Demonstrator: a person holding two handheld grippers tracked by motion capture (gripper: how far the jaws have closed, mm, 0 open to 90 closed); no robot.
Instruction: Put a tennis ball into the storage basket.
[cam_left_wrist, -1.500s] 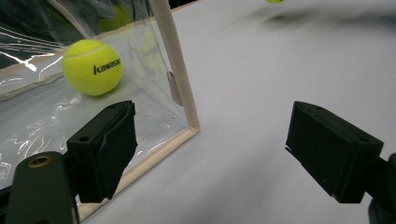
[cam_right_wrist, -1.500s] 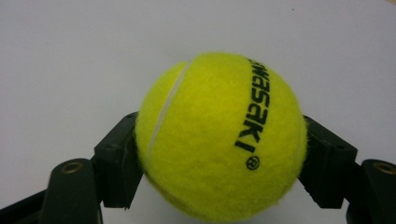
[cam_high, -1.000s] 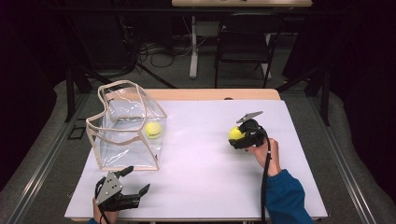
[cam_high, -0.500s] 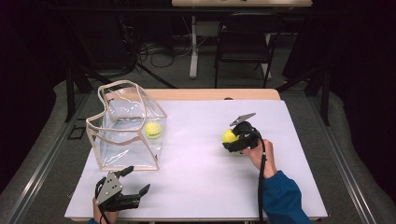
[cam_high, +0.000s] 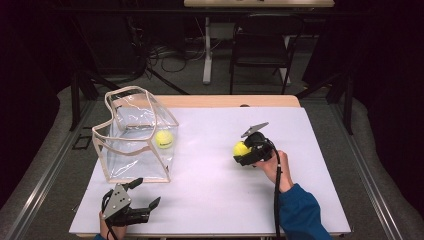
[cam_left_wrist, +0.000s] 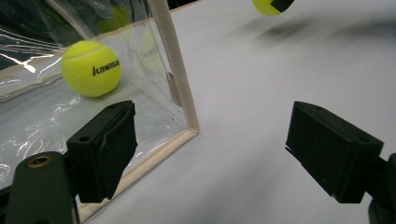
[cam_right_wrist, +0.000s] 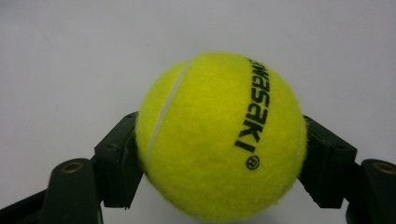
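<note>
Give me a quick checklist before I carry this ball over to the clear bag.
1. Grip: right claw shut on the held tennis ball, jaws on both sides: ok.
2. Ball off the table: cannot tell.
3. Bag mouth: clear bag stands upright, top rim open: ok.
4. Room inside: one other tennis ball already lies in the bag, space beside it: ok.
5. Path: bare white tabletop between ball and bag: ok.
6. Left claw open, near the bag's front corner, holding nothing: ok.
</note>
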